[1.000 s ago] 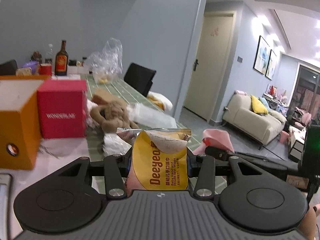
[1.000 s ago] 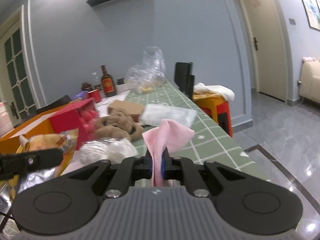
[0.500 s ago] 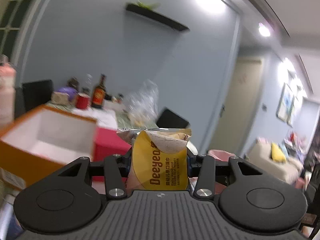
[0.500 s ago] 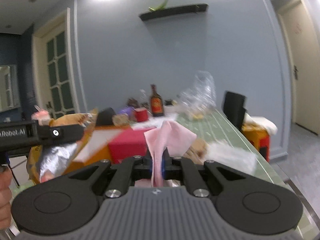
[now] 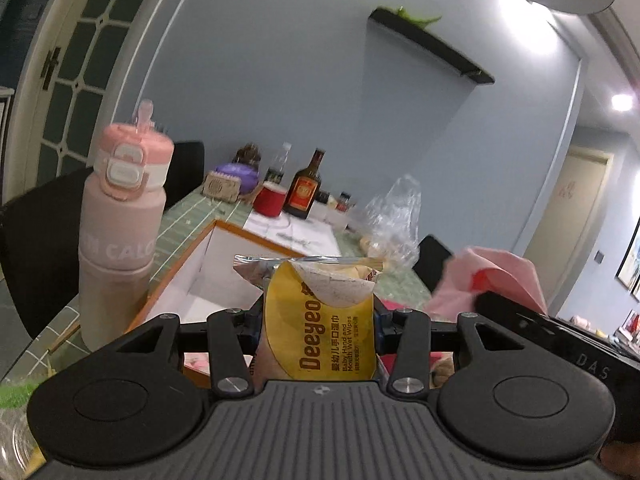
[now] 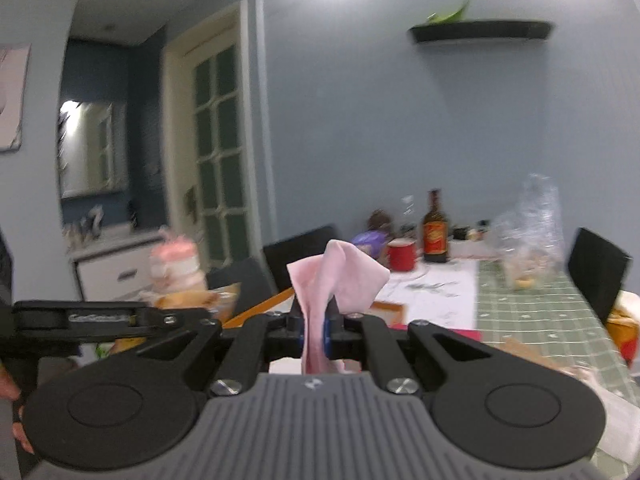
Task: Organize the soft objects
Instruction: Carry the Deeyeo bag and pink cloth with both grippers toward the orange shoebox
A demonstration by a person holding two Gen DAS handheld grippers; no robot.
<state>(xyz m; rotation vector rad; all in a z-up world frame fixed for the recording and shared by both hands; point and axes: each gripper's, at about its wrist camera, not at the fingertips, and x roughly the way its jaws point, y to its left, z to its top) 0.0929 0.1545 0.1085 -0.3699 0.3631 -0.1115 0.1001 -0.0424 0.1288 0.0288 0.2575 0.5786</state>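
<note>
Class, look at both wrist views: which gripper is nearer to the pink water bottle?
Left. The left gripper, shut on the wet wipes pack, is just right of the pink water bottle. The right gripper, pinching the pink cloth, sits farther right.

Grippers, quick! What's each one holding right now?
Left gripper: shut on the yellow wet wipes pack.
Right gripper: shut on the pink cloth.

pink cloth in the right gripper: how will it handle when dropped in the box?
Likely floppy: the pink cloth bunches and folds above the right gripper. Probably light, since a thin pinch holds it. It may cling or drape over the orange box rim rather than drop cleanly.
</note>
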